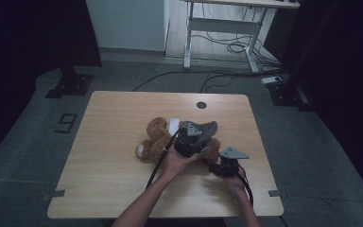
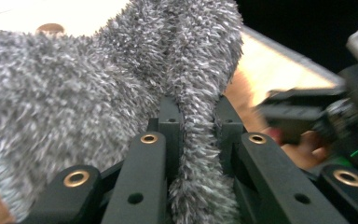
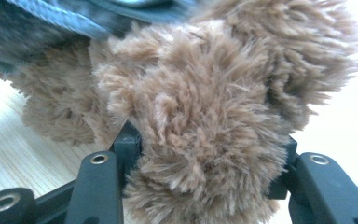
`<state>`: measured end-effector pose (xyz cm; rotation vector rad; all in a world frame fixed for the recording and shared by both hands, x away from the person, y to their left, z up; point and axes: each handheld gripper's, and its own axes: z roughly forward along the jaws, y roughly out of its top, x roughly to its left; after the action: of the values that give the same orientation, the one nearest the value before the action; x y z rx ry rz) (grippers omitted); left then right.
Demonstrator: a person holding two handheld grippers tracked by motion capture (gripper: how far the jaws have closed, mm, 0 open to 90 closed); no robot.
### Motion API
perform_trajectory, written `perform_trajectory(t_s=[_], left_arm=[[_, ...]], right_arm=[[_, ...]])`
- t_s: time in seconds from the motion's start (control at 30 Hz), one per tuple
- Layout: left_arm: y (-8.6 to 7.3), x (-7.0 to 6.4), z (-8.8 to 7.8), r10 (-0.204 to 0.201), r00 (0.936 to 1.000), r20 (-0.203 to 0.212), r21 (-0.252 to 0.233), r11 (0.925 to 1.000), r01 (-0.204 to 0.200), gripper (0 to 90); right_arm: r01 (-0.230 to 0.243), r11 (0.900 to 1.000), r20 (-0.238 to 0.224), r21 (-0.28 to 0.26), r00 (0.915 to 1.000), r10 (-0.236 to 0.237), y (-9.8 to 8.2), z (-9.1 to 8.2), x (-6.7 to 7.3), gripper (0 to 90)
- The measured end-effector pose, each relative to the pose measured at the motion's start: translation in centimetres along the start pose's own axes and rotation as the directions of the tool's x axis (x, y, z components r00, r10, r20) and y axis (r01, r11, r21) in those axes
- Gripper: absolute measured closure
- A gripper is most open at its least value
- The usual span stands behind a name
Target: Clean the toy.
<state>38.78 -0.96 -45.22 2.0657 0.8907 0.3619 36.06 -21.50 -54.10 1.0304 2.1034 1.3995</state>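
**Dressing a teddy bear: both claws clamped on fabric and fur**

Lying near the middle of the wooden table (image 1: 108, 156), a brown teddy bear (image 1: 157, 139) is seen in the high view, with a grey fuzzy garment (image 1: 207, 128) over its right-hand part. A white tag or card (image 1: 174, 125) is seen just behind the bear.

Left gripper (image 2: 193, 121): jaws are pressed together on a fold of the grey garment (image 2: 74, 93), which is pinched between the pads and bunched up on both sides. The other gripper is seen blurred at the right edge of the left gripper view.

Right gripper (image 3: 205, 144): jaws are closed partway on a thick tuft of the bear's brown fur (image 3: 205, 107), a limb by the look of it; which limb cannot be told. Grey fabric (image 3: 51, 23) is seen above the fur.
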Motion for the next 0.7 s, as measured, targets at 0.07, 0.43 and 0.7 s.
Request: perform_trajectory(t_s=[0.07,0.43,0.7], left_arm=[[-0.8,1.3,-0.7,-0.017,0.9997,-0.016,0.012,0.9998,0.017,77.8],[-4.3,6.5,-5.7,-0.122,0.9920,-0.035,-0.052,0.9915,0.120,77.9],[-6.8,9.2,-7.4,-0.192,0.9776,-0.086,-0.065,0.9802,0.187,77.8]], right_arm=[[0.000,1.000,-0.003,-0.002,1.0000,0.000,0.0,-0.1,0.0,46.5],[-0.007,1.000,-0.009,-0.012,0.9999,0.007,0.0,0.0,0.0,46.1],[-0.011,1.000,-0.012,-0.017,0.9999,0.011,0.0,0.0,-0.1,45.8]])
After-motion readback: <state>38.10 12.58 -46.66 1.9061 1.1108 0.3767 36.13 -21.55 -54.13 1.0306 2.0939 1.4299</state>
